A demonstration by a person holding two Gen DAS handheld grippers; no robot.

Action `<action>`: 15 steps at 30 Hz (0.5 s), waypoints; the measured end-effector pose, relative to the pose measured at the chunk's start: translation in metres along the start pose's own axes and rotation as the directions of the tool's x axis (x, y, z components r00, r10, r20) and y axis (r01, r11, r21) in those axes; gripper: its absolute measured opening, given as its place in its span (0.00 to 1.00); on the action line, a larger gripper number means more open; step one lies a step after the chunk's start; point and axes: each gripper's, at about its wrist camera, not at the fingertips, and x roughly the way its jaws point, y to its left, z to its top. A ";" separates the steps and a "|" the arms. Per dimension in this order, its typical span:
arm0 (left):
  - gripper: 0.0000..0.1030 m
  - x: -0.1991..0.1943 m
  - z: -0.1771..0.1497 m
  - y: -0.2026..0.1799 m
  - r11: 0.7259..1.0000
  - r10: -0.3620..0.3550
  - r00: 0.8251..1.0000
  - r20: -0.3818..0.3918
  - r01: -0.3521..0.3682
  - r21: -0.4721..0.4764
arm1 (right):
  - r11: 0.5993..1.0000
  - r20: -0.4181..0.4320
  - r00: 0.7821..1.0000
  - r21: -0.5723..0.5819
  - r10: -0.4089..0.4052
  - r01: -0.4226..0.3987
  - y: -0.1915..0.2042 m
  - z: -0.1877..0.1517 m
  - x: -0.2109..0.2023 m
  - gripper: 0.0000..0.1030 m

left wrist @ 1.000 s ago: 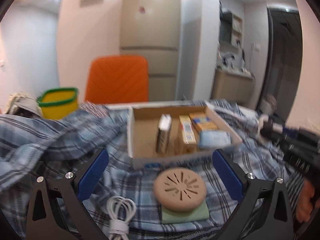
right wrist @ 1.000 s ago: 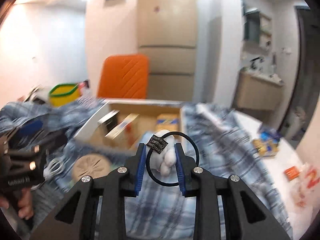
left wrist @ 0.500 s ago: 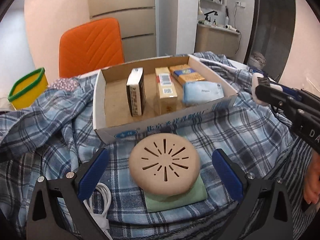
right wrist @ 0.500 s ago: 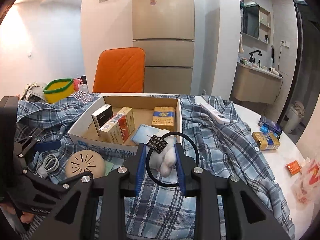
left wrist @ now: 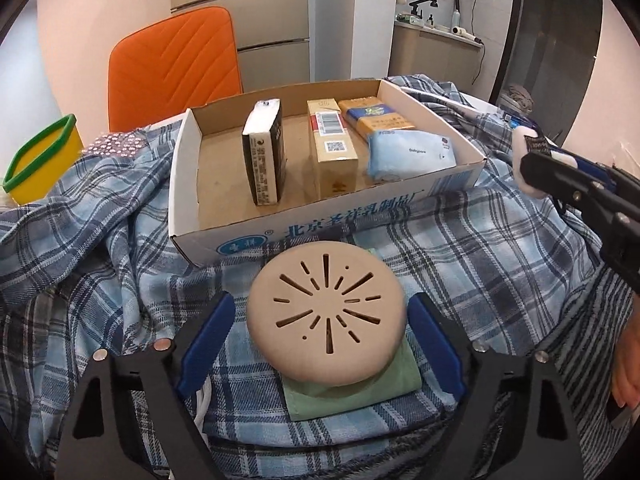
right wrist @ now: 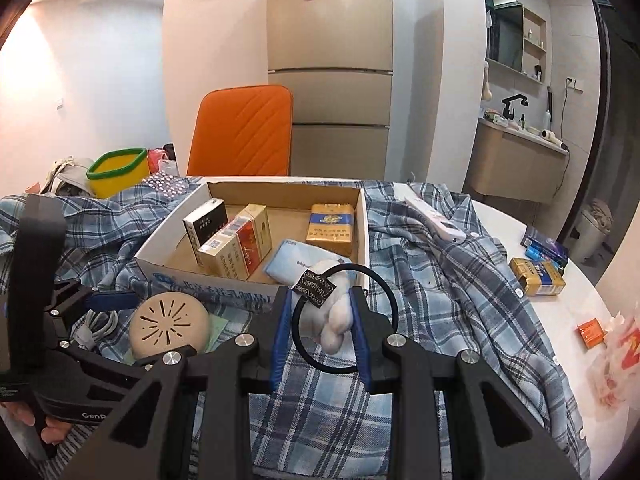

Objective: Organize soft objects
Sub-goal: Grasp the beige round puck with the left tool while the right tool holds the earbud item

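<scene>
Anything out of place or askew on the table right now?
Yes: a plaid shirt lies rumpled across the table, and the cardboard box sits on its folds. A yellow packet and small orange box lie loose outside it.

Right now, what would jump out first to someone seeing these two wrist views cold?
The round beige perforated puck sitting on a folded green cloth fills the left view; the left gripper straddles it, jaws closing, pads not touching. Behind it stands the open cardboard box of packets on the blue plaid shirt. The right gripper pinches a white fluffy hair tie with a black loop.
</scene>
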 end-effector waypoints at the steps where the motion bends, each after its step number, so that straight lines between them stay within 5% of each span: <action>1: 0.82 0.001 0.000 0.000 1.000 -0.001 1.000 -0.006 0.001 0.001 | 1.000 -0.008 1.000 0.000 0.004 -0.004 0.000 0.000 0.001 0.29; 9: 0.78 0.003 -0.001 -0.001 1.000 0.010 1.000 -0.018 -0.010 0.008 | 1.000 -0.013 1.000 -0.005 0.011 -0.011 0.000 0.000 0.003 0.29; 15: 0.74 -0.027 -0.007 -0.003 1.000 -0.001 0.989 0.147 -0.001 0.018 | 1.000 0.002 1.000 -0.004 0.010 -0.010 0.000 0.000 0.001 0.29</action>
